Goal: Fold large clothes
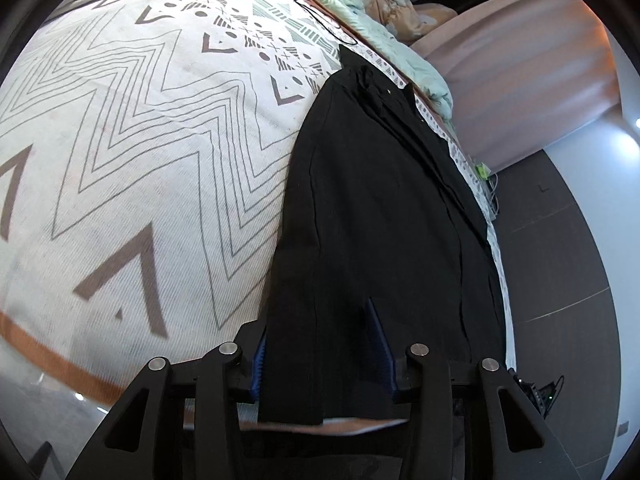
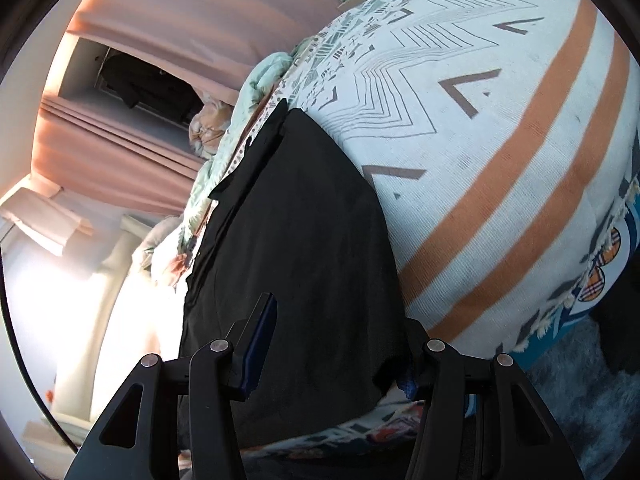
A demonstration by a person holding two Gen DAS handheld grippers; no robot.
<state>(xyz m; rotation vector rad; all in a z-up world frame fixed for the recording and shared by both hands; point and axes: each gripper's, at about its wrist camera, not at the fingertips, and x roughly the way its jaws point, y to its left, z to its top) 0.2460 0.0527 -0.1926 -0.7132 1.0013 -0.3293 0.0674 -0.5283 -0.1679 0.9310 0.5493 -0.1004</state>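
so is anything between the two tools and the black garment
Nothing visible. The black garment already lies between the fingers of the left tool and the right tool, spread on the patterned bedspread.

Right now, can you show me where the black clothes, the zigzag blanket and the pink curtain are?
black clothes (image 1: 384, 208), left wrist view, middle of the flat dark cloth.
zigzag blanket (image 1: 140, 140), left wrist view, a bare patch of zigzag lines.
pink curtain (image 2: 192, 12), right wrist view, its upper folds.

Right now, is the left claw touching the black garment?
Touching. The left wrist view shows the black garment lying between the fingers of the left claw, its cloth draped over the blue pads on both sides.
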